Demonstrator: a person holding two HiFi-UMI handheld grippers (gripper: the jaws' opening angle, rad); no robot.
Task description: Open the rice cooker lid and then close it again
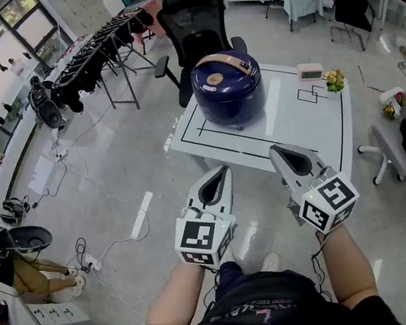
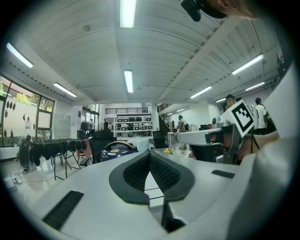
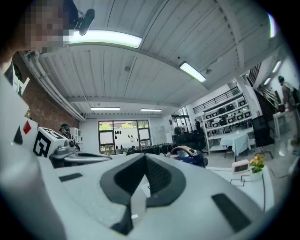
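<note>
My left hand-held gripper (image 1: pixel 224 170) has its jaws together, w/ nothing between them. My right hand-held gripper (image 1: pixel 273 151) is the same: jaws closed, nothing held. I hold both about level, side by side in front of me, tips toward the counter (image 1: pixel 298 130). They are at its near edge and touch nothing on it.

The rice cooker (image 1: pixel 228 88) is dark blue and round. It stands on the far left part of the counter, inside the black marked lines, well apart from both grippers. Its lid (image 1: pixel 214 80) is down, and the tan handle (image 1: pixel 231 62) lies across the top. A small clock (image 1: pixel 310 73) and some flowers (image 1: pixel 334 81) are at the far right corner. A black office chair (image 1: pixel 193 20) is behind the counter.

So I judge the first step, opening the lid, is not yet begun; this is approx. the start. Next I must reach fwd to the cooker and find the lid release. I cannot see the release from here, so probably I need to look at the front first. A closed tip could press a button; pulling the lid up would need the jaws apart.
</note>
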